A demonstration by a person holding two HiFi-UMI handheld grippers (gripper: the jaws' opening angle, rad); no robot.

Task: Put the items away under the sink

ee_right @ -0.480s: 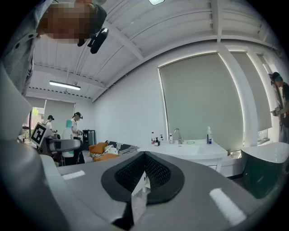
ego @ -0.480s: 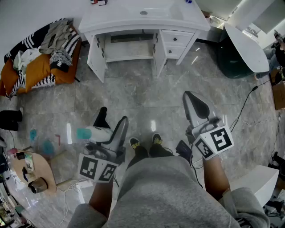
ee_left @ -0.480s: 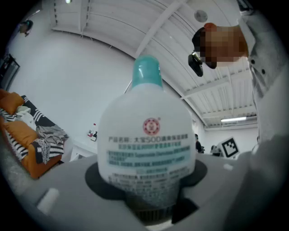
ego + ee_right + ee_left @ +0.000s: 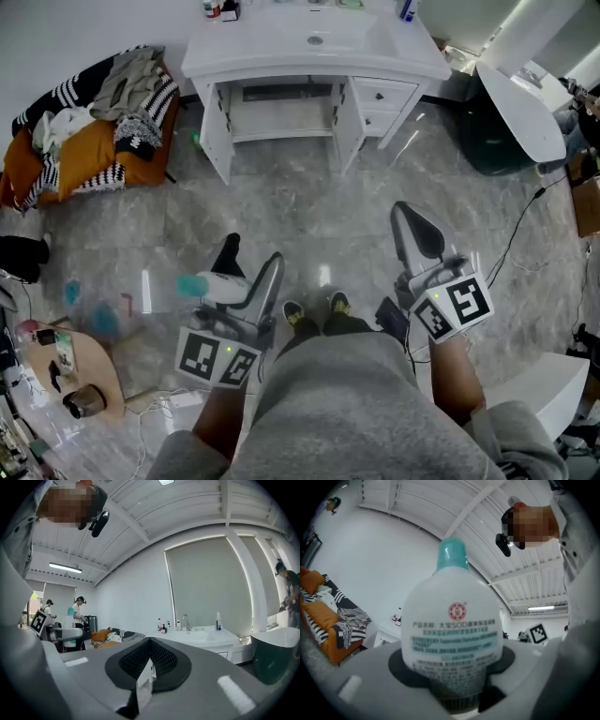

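Marble floor (image 4: 300, 211), vanity (image 4: 314, 56) ahead; left gripper (image 4: 249, 267) clamps bottle (image 4: 452, 620), right gripper (image 4: 412, 225) closed

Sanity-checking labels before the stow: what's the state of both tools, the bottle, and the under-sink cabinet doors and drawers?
left tool: shut on the bottle
right tool: shut, nothing held
bottle: held on its side, teal cap on
cabinet doors: both swung open
drawers: shut
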